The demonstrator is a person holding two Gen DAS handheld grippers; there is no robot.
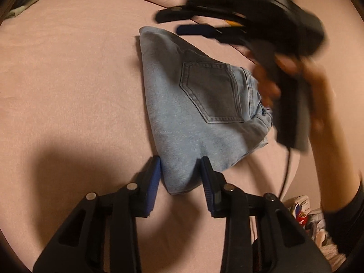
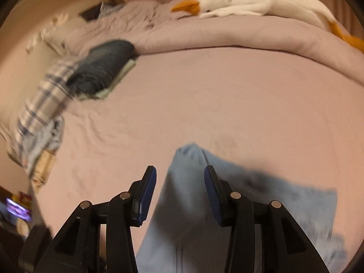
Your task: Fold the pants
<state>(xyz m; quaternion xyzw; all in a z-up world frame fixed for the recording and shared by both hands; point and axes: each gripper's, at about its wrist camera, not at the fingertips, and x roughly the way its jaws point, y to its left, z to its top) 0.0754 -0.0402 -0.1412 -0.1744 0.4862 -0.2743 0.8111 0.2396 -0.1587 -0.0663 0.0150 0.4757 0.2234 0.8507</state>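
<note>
the folded jeans [image 1: 200,118] lie on the pink bed [image 1: 68,91]. the left gripper [image 1: 180,177] straddles their near corner, narrowly parted, likely to pin it; the right gripper [image 2: 179,188] hovers above, parted and empty.

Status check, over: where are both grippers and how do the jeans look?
Left gripper straddles jeans corner, pads not pressing. Right gripper open above jeans. Jeans folded on bed. Nothing in the way.

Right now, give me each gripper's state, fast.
Left gripper: jaws apart around a corner of the jeans; pads at its edges, grip cannot be told.
Right gripper: open, holding nothing, above the jeans.
</note>
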